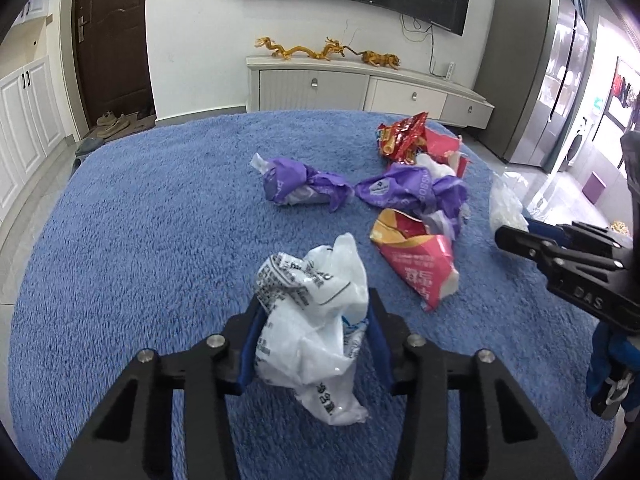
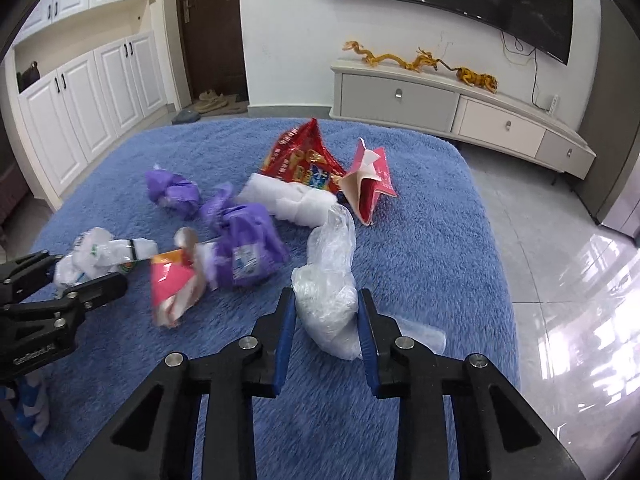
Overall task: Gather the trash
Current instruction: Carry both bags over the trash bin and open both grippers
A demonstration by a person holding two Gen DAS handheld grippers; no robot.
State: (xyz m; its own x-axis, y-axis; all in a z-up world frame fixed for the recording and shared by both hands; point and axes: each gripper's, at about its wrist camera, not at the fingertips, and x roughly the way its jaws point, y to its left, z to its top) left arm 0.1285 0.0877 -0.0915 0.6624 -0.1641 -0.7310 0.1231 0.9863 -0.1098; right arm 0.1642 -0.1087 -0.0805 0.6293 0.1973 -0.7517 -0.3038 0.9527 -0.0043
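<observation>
over the blue rug (image 1: 140, 240): left gripper (image 1: 314, 320) clenched on white printed bag (image 1: 312, 320); right gripper (image 2: 326, 312) clenched on clear plastic bag (image 2: 328, 280).

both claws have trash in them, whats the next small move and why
Probably lift both and carry the pieces off the blue rug. The left claw is shut on the printed white bag, the right claw on the clear plastic bag. No bin shows in either view.
</observation>
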